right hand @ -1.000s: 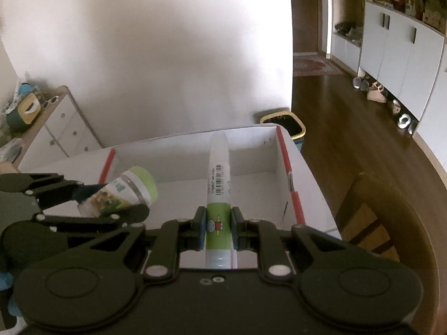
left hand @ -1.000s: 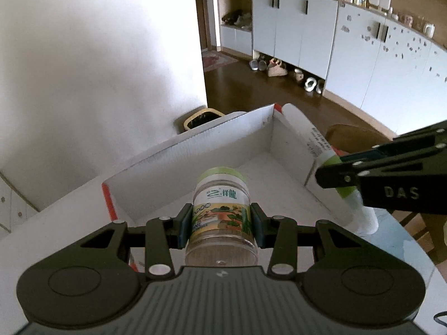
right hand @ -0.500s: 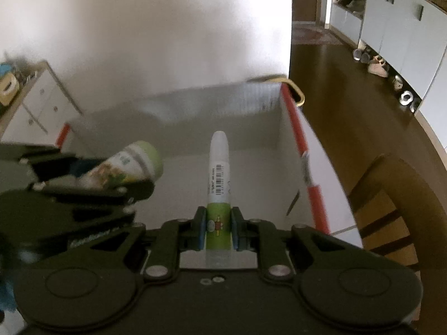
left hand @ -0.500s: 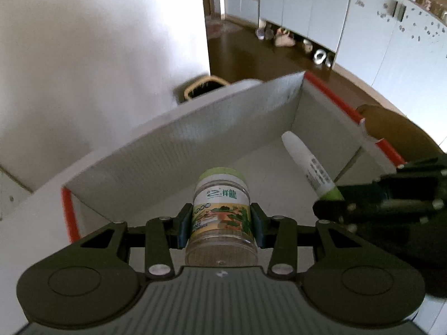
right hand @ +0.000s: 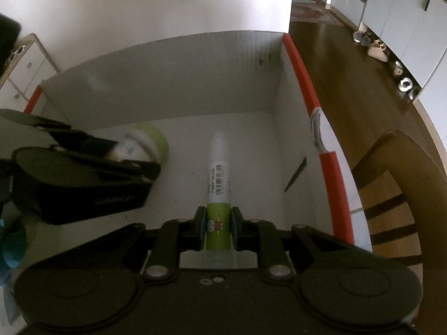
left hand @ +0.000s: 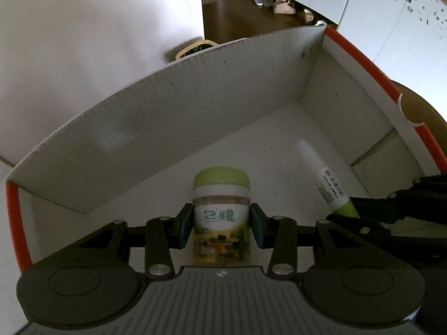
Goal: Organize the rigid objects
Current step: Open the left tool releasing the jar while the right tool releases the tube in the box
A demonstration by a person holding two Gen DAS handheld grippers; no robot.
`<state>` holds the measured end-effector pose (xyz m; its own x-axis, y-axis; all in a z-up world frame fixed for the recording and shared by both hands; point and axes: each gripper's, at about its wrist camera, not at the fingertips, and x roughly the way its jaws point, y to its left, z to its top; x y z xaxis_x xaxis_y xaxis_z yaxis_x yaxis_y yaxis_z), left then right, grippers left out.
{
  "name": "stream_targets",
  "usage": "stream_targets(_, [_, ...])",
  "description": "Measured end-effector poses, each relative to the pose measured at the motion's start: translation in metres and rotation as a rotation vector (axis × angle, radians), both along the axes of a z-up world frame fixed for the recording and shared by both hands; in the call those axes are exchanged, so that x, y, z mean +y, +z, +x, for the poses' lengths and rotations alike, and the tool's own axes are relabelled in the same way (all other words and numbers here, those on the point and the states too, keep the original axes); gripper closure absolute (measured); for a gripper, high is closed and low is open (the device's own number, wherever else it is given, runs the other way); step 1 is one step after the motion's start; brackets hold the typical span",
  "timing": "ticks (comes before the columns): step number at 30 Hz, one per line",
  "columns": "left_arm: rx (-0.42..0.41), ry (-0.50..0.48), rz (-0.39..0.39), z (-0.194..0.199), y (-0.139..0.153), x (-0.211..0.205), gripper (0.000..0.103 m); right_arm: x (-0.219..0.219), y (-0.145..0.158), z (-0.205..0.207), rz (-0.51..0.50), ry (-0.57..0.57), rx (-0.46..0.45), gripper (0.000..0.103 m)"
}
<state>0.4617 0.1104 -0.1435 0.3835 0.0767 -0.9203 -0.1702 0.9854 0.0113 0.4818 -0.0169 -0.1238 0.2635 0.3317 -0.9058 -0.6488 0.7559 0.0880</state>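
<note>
My left gripper (left hand: 220, 224) is shut on a clear plastic jar (left hand: 220, 217) with a green lid and holds it low inside a white cardboard box (left hand: 195, 106) with red rims. My right gripper (right hand: 218, 227) is shut on a slim white and green tube (right hand: 218, 178), also held down inside the box (right hand: 173, 83), to the right of the jar. The jar's green lid (right hand: 152, 142) shows in the right wrist view behind the left gripper (right hand: 83, 178). The tube (left hand: 327, 178) shows in the left wrist view.
A wooden chair (right hand: 396, 184) stands just right of the box. A bin with a yellow rim (left hand: 192, 48) sits on the floor beyond the box's far wall. White cabinets (left hand: 391, 14) and shoes line the far right. A white drawer unit (right hand: 25, 67) stands at left.
Both grippers have moved forward and down into the box, still holding the jar and the tube. The box walls now surround both objects.
</note>
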Motion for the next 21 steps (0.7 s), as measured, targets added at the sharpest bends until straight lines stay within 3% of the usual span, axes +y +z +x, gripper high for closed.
stream_targets(8, [0.031,-0.012,-0.024,0.003,-0.012,0.001,0.059,0.003,-0.002,-0.001,-0.015,-0.001,0.029,0.08])
stream_targets(10, [0.034,-0.009,-0.02,0.002,-0.011,0.001,0.054,0.003,0.0,-0.003,-0.011,0.0,0.029,0.078])
stream_targets(12, [0.024,0.006,-0.004,-0.002,-0.007,0.002,0.039,-0.001,0.002,-0.002,-0.002,-0.003,0.029,0.077])
stream_targets(13, [0.013,0.01,-0.005,-0.005,-0.004,0.003,0.037,-0.002,0.003,0.0,0.007,-0.003,0.032,0.076])
stream_targets(21, [-0.048,-0.002,0.003,-0.024,0.019,-0.002,0.036,-0.01,0.019,-0.009,0.044,0.006,0.008,0.062])
